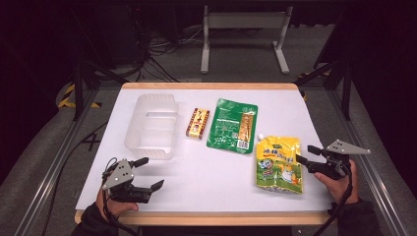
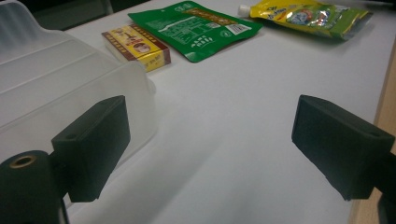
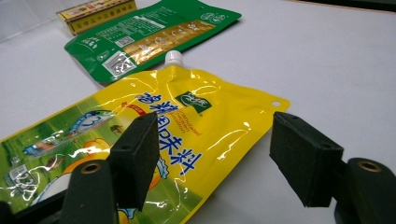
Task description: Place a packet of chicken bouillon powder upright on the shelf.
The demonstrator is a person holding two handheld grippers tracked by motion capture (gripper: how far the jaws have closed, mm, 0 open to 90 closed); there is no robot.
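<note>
The left claw [image 1: 149, 173] lies low over the near left of the bench [image 1: 206, 172], held from behind by a hand [image 1: 114, 205] whose dark sleeve comes up from the bench's near edge. It points toward the far right, and its jaws stand wide apart with only bare white bench top between them. In the left gripper view the pads [image 2: 93, 144] are blunt, matte black blocks. Just beyond the left claw and touching neither jaw stands a clear plastic tub [image 1: 151, 125], rectangular, frosted, with rounded corners and a ribbed floor. Farther out from that claw, past the tub, lie a small flat carton [image 1: 197, 123] in glossy yellow and red, then a flat green foil pouch [image 1: 232, 125] with fine print.

The right claw [image 1: 303, 154] is held level at the right edge of the bench, the hand [image 1: 339, 184] gripping it from behind and pointing it left. Its jaws are parted fairly wide and grip nothing. Right in front of them lies the yellow spout pouch [image 1: 279, 163], a shiny, crinkled yellow-and-green bag with a small white cap at its far corner. In the right gripper view the pouch's near edge [image 3: 196, 140] lies on the bench beneath and between the two pads.
</note>
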